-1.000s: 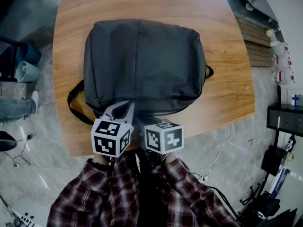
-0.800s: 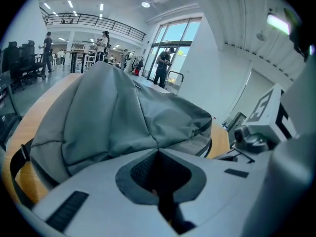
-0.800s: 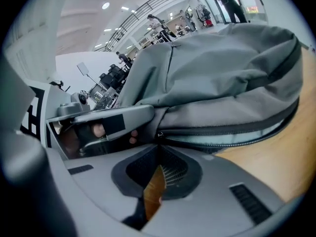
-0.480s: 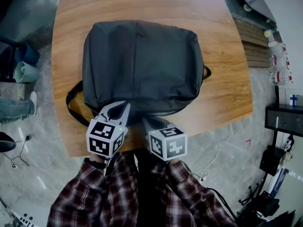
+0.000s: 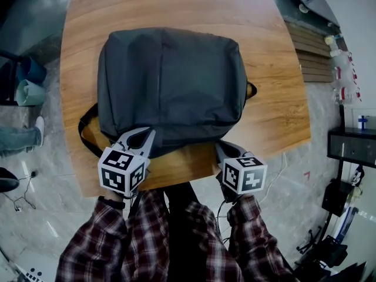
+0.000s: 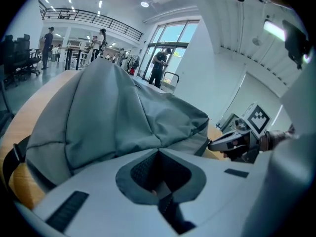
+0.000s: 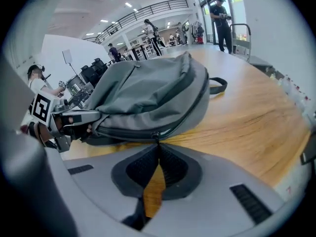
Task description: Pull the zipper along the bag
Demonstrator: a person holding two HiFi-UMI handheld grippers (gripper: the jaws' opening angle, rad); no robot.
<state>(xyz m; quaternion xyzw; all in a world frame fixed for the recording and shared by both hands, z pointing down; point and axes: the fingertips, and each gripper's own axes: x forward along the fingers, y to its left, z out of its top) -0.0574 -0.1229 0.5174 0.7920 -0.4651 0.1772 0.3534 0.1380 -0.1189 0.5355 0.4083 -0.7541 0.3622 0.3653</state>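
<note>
Wooden table (image 5: 276, 69), grey marble floor (image 5: 47, 216), glass entrance doors (image 6: 170, 41), ceiling lights (image 6: 144, 4), upper balcony railing (image 6: 94, 18)

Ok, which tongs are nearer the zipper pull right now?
Right. The right tongs are shut on the zipper pull at the backpack's near edge; the left tongs pinch the backpack at its left corner.

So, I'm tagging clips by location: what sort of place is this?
Probably a large open workspace or lab hall: a railed mezzanine overhead, tall glass doors, and office chairs beyond the wooden table with the backpack.
</note>
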